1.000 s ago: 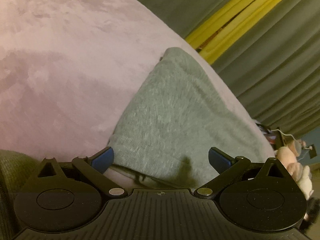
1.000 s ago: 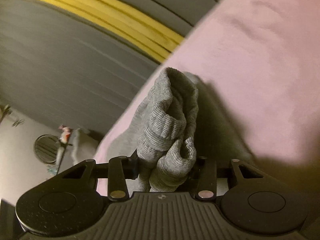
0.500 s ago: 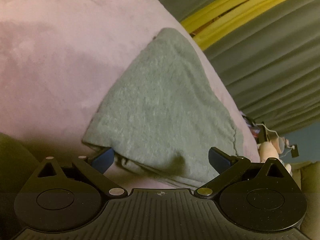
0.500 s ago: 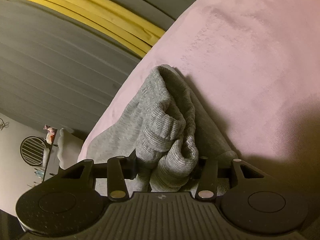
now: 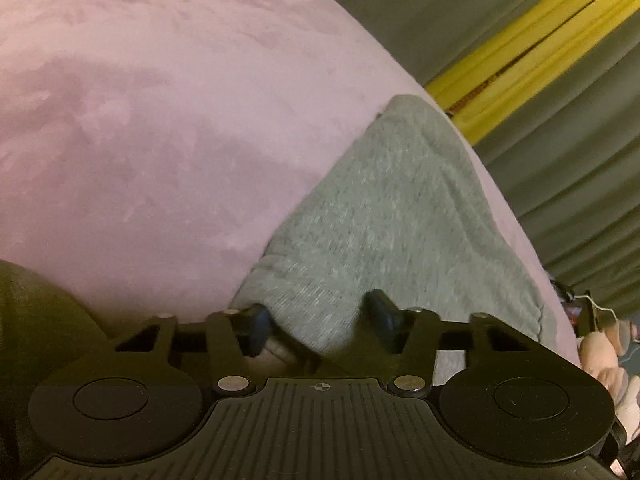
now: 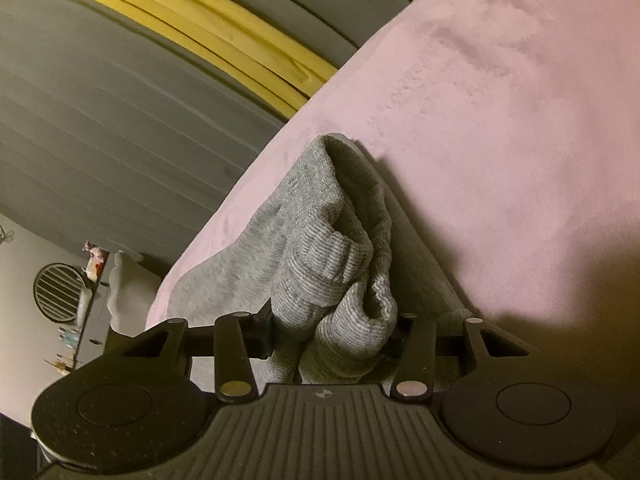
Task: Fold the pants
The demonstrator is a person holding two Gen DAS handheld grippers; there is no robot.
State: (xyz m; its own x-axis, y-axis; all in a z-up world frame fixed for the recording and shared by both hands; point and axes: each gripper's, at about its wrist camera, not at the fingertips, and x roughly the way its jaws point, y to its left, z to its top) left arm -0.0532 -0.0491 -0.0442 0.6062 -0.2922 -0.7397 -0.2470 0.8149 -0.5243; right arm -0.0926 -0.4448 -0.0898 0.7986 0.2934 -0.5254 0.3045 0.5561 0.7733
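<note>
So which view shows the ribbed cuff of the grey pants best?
The right wrist view: the ribbed cuff sits bunched between the right gripper fingers, knit ridges clear. The left wrist view shows only plain grey pants fabric, no ribbing evident.

The gray pants (image 5: 400, 220) run under the left gripper's body at the near edge; small shelf items (image 6: 94, 260) far left are unreadable.

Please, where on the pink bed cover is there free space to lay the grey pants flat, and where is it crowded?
Free: the wide pink cover left of the grey pants in the left view. Crowded: the strip between the pants and the curtain-side edge, and at the left gripper, now closing on the fabric, and the right gripper, gripping bunched cuffs.
</note>
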